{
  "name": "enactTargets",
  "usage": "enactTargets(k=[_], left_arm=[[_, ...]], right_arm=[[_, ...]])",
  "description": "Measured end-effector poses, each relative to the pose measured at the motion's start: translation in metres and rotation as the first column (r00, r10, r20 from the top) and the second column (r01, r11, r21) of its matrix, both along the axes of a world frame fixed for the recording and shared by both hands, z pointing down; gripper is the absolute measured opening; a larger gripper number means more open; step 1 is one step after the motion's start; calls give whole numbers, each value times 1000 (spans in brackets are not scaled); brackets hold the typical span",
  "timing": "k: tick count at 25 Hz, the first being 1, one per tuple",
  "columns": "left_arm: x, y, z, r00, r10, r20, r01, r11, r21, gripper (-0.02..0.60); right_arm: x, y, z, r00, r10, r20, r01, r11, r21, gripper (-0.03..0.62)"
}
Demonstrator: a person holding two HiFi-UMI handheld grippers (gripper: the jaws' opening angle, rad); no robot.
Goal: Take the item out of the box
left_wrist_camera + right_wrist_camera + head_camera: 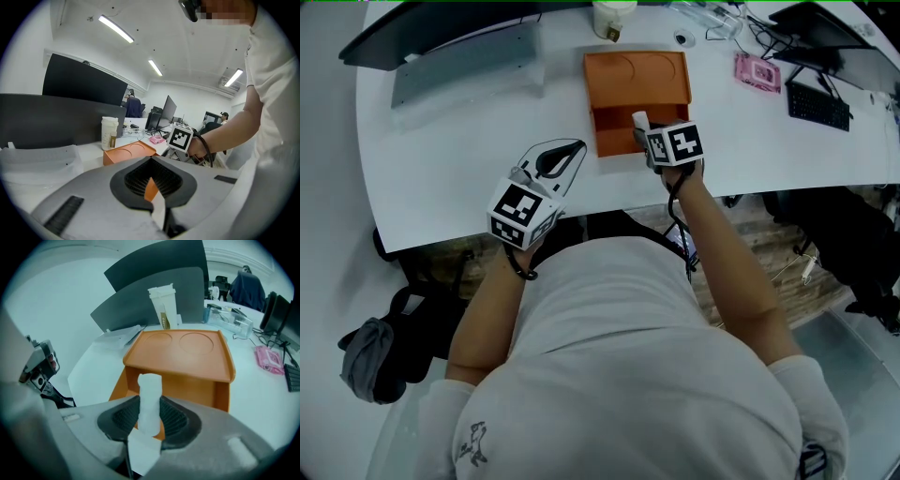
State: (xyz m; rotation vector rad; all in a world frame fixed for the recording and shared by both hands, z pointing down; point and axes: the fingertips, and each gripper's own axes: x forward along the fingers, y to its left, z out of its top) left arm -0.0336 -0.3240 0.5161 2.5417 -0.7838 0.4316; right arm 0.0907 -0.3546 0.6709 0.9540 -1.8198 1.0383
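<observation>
1. While the person leans over the white surface (459,178), a pale shirt (628,356) fills the nearest part of the head view, and both bare forearms reach forward from it.
2. At the near edge of that surface, left of the box, hangs the left claw (573,151). Its jaws are drawn together with only a thin slit between the pads, and nothing is held there. Its marker cube (523,208) sits just above the wrist.
3. Slightly farther out, the right claw (149,419) is clamped on a white roll (150,397). The ribbed pads press on it from both sides. The roll stands upright and pokes up above them.
4. The roll is at the open near side of the orange box (637,80), level with the front of its lower shelf. No view shows whether it is fully clear of the opening.
5. The box rests flat on the surface, and its top panel bears two shallow round recesses.
6. Just behind the box stands a white cup (164,305) with a brown label. To its right lie a clear plastic case (230,320), a pink item (757,71) and a black keyboard (818,105).
7. Left of the cup, a dark grey panel (154,275) rises from the surface.
8. Farthest off, in the right gripper view, a person in a dark top (248,287) sits with their back turned, beside some monitors.
</observation>
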Motion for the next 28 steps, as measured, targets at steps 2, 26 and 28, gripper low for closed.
enactTargets(k=[2,26,28], left_arm=[[-8,6,-6,1000,3,2,-3,1000,14,-2],[-73,64,-101,997,60,-51,-50,982,180,-2],[-79,68,-108,997,63,-55,-51,980,193,-2]], right_arm=[[-5,3,-6,1000,6,9,-6,1000,22,130],[-38,60,-181,990,14,141,-80,876,475,129],[-41,69,-197,987,13,158,-93,859,504,129]])
